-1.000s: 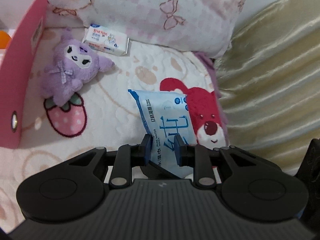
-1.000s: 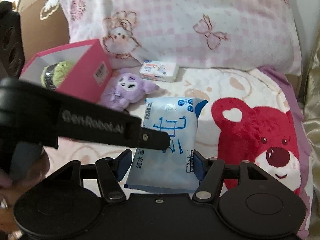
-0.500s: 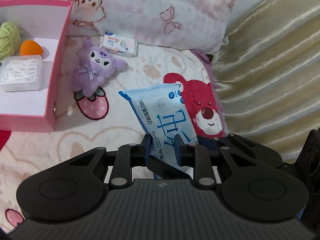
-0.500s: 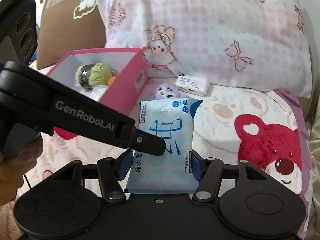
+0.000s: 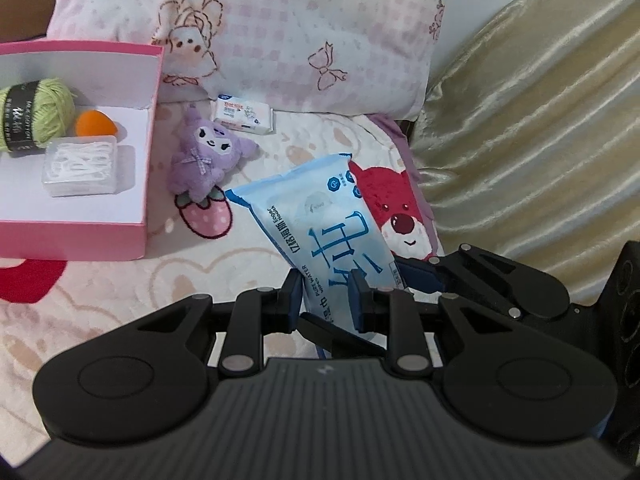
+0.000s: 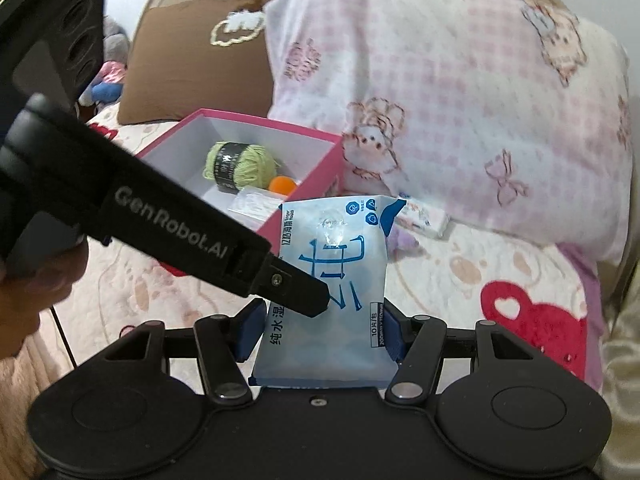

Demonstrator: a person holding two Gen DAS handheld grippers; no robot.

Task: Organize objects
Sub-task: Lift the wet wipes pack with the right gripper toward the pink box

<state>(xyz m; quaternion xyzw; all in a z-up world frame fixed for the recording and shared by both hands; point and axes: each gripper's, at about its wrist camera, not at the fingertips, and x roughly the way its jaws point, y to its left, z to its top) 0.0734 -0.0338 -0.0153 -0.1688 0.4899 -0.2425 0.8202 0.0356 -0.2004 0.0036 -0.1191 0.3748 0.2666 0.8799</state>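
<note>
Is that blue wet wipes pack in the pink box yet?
Out. The wet wipes pack hangs above the blanket, pinched by both grippers, beside the pink box.

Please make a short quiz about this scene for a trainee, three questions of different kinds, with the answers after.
1. True or false: only the left gripper holds the blue wet-wipes pack.
2. Which item lies outside the pink box? A) green yarn ball B) purple plush toy C) orange sponge
3. What stands behind the box, against the wall?

Key: 1. False, the right gripper clamps it too. 2. B. 3. A pink checked pillow.
</note>
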